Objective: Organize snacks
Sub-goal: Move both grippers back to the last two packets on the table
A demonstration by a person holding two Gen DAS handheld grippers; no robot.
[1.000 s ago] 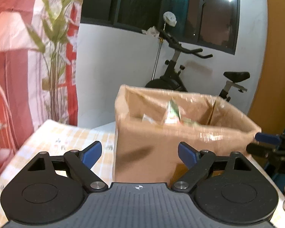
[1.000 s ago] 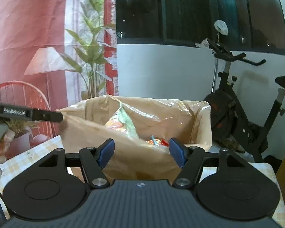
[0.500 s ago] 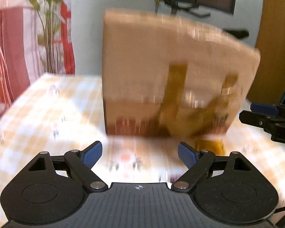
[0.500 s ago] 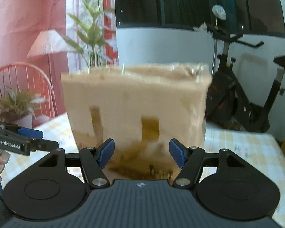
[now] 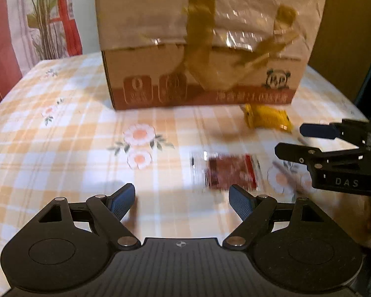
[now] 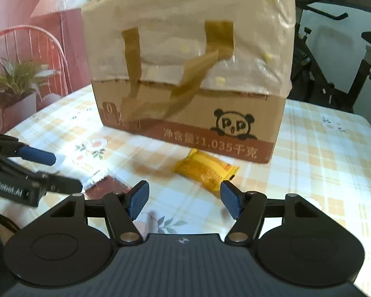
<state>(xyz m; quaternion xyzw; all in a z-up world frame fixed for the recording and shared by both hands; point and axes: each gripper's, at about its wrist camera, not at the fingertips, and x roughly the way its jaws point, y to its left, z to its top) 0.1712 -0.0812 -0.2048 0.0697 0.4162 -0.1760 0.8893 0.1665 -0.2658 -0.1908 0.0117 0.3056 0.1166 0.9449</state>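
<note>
Crinkly foil is what both snacks look like, so I judge them light, soft and slippery, best pinched across the flat middle. Leftmost, the left gripper (image 5: pixel 181 199), whose jaws have just been narrowing, stands spread with nothing between them over the checked tablecloth (image 5: pixel 61 148). Just ahead and to its right lies the red packet (image 5: pixel 231 172). Further right, the yellow packet (image 6: pixel 205 170) lies touching the foot of the cardboard box (image 6: pixel 185 74), and the right gripper (image 6: pixel 184 201) hovers near it, unclenched and empty. The box's contents are hidden.
</note>
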